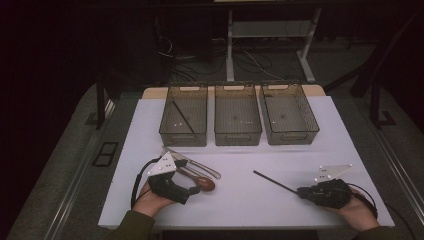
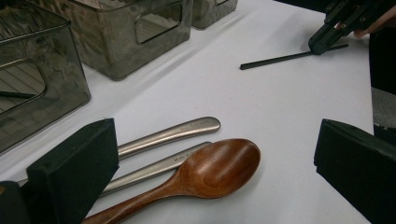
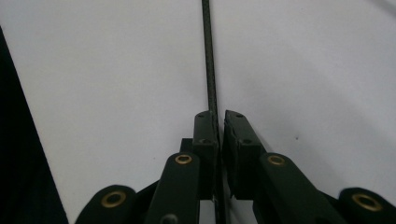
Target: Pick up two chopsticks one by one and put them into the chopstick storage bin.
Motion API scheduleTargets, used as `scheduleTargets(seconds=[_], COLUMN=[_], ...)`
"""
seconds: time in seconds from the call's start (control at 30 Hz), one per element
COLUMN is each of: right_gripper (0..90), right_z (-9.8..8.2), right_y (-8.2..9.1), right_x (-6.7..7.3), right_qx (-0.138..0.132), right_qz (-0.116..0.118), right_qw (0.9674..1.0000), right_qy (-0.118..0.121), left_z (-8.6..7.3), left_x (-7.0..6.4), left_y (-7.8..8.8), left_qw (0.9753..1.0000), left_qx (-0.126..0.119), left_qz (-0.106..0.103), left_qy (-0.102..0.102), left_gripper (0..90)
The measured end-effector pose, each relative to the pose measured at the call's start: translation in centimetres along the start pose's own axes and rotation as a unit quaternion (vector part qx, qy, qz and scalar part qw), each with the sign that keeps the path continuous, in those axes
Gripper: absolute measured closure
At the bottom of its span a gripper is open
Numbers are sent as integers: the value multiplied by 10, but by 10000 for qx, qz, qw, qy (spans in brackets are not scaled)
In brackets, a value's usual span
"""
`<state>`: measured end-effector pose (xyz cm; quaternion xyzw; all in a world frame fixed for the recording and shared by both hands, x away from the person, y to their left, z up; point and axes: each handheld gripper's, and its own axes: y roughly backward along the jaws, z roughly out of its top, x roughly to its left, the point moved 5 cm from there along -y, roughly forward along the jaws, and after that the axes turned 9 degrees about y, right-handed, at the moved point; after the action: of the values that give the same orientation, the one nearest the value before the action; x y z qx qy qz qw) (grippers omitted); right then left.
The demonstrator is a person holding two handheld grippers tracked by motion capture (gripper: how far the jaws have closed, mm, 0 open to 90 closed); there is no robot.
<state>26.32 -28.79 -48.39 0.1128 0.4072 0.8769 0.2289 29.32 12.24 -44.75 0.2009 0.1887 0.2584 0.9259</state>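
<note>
High view: on the left, our left tool [image 1: 192,190] rests wide open by the wooden spoon [image 1: 204,183] and two metal handles [image 1: 200,166] on the table [image 1: 240,200]. To the right, our right tool [image 1: 301,192] is squeezed tight on the near end of the black stick [image 1: 272,182], which lies flat on the table. We should keep the squeeze firm, lift slowly, and hold the stick level so the far end does not drag. The three bins [image 1: 238,121] wait at the back.

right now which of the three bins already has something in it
The left bin, nearest the left gripper's side. A thin black stick lies slanted inside it, while the middle bin and right bin look empty.
</note>
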Motion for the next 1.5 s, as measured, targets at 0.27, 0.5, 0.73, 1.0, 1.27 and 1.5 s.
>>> scheduleTargets(seconds=[0.27,0.5,0.73,1.0,1.27,1.5], right_gripper=[849,851,851,851,851,851], right_z=[0,1,6,10,16,23], right_y=[0,2,8,12,16,22], right_x=[2,-4,-6,-5,-5,-7], right_qx=[-20,-216,-511,-706,-898,-1132], right_qz=[-63,11,85,118,132,173], right_qw=[9998,9998,9986,9973,9956,9931], right_qy=[180,-13,-140,-184,-237,-269], left_z=[0,0,0,0,0,1], left_x=[-1,0,0,0,0,0], left_y=[-1,-1,0,-1,0,0], left_qw=[10000,10000,10000,10000,10000,10000], left_qx=[18,9,8,9,3,-5], left_qz=[-16,-14,-9,-6,0,1], left_qy=[-26,-16,-16,-22,-14,-9], left_gripper=[0,0,0,0,0,0])
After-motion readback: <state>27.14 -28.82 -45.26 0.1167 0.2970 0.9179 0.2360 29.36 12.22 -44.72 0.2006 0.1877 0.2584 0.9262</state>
